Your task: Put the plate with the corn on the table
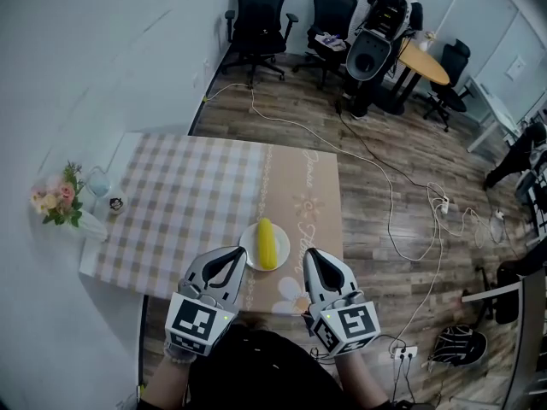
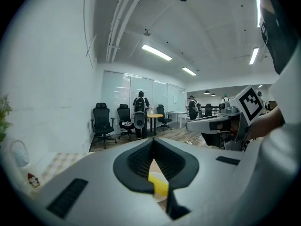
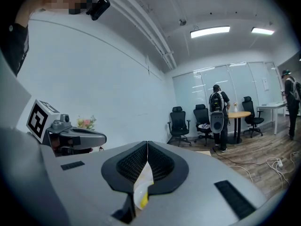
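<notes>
A yellow corn cob (image 1: 267,243) lies on a small white plate (image 1: 251,252), which rests on the checked tablecloth of the table (image 1: 188,195) near its front edge. My left gripper (image 1: 240,254) is at the plate's left rim and my right gripper (image 1: 310,254) a little to the plate's right; both are shut with nothing seen between the tips. In the left gripper view the gripper (image 2: 153,142) has its jaws meeting, and the corn (image 2: 159,183) shows through the gap below. The right gripper view shows that gripper (image 3: 147,145) closed too, with plate (image 3: 141,180) and corn (image 3: 142,199) beyond.
A vase of flowers (image 1: 60,202) and a small cup (image 1: 115,202) stand at the table's left end. Cables (image 1: 385,186) and a power strip (image 1: 402,353) lie on the wooden floor to the right. Office chairs (image 1: 256,15), a round table (image 1: 423,62) and a person (image 1: 389,11) are at the back.
</notes>
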`<state>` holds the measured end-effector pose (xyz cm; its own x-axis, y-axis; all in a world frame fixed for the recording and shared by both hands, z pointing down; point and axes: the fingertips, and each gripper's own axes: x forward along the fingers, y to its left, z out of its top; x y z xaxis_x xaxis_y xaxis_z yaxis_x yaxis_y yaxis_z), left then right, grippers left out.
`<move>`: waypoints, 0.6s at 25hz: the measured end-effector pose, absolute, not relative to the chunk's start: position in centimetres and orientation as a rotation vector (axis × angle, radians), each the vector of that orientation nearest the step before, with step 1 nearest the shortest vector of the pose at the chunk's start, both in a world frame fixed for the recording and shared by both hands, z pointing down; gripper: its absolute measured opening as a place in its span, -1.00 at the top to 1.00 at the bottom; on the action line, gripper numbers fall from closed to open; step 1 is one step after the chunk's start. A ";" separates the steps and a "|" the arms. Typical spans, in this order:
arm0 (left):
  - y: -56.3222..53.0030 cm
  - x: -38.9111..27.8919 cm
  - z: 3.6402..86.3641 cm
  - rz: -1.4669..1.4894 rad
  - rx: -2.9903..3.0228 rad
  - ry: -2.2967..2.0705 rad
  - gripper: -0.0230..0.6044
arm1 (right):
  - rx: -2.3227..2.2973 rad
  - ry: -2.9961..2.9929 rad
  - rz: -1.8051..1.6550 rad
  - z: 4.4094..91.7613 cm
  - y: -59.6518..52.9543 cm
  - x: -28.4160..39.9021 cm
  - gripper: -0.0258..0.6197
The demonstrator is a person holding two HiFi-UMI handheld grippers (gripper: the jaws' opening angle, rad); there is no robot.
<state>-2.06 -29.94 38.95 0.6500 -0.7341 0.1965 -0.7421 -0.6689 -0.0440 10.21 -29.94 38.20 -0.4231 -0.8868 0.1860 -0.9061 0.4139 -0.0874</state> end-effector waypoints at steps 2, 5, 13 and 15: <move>-30.0 -2.1 38.9 0.306 2.814 -1.262 0.89 | 1.624 -2.547 0.263 38.1 -29.9 10.3 0.79; -29.9 -2.1 38.9 0.303 2.810 -1.261 0.89 | 1.627 -2.542 0.263 38.2 -29.9 10.3 0.79; -29.7 -2.2 39.0 0.303 2.808 -1.257 0.89 | 1.638 -2.525 0.270 38.5 -29.8 10.3 0.80; -29.7 -2.2 39.1 0.304 2.807 -1.254 0.89 | 1.644 -2.520 0.273 38.6 -29.8 10.3 0.80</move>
